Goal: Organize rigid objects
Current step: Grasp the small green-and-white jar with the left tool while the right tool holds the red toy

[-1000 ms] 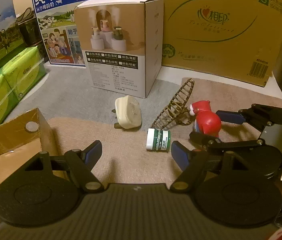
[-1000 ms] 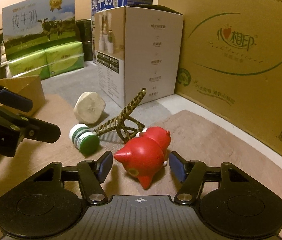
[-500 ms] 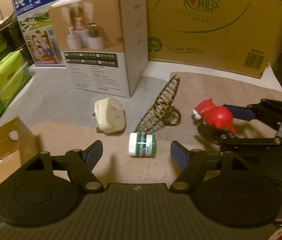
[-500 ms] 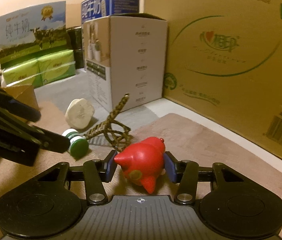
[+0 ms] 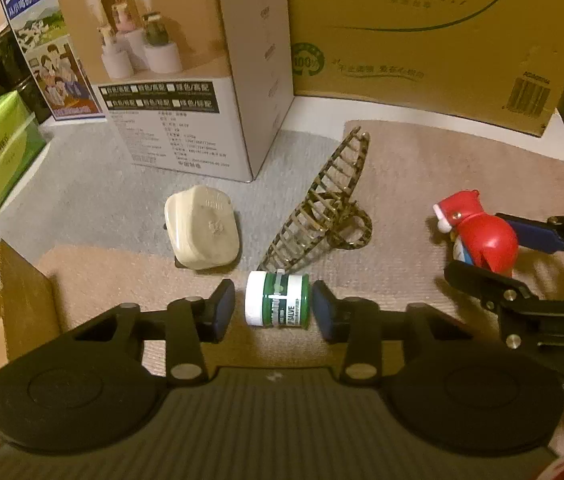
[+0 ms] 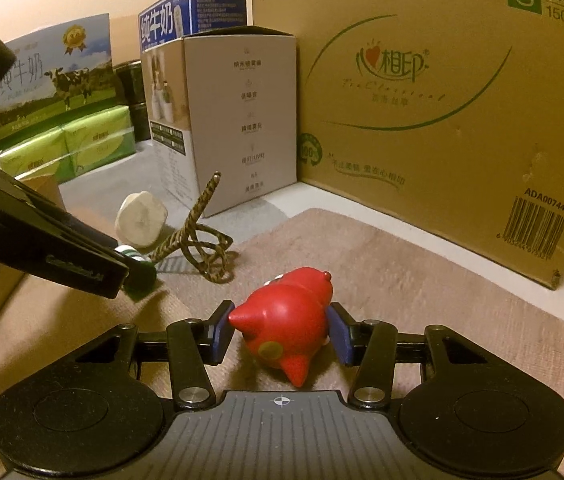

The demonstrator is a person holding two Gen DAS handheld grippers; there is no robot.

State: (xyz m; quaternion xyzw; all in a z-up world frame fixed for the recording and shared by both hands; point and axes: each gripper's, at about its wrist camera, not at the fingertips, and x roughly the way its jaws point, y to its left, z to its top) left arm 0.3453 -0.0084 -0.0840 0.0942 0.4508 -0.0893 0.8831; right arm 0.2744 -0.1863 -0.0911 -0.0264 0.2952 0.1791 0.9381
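At the left edge stands an open cardboard box [image 5: 6, 300]. The left hand-held gripper [image 5: 274, 308] is open, bracketing a small green salve jar [image 5: 278, 300] lying on its side on the beige mat [image 5: 402, 184], long axis crosswise between the pads. Beyond lie a cream plastic plug [image 5: 202, 232] and a mottled hair claw [image 5: 322, 208]. Rightward, the right hand-held gripper [image 6: 280, 334] clamps a glossy red toy figure [image 6: 288, 328].

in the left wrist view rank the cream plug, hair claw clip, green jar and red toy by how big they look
1. hair claw clip
2. cream plug
3. red toy and green jar: these look alike in size, and the jar lies nearer the camera, so no ranking between them.
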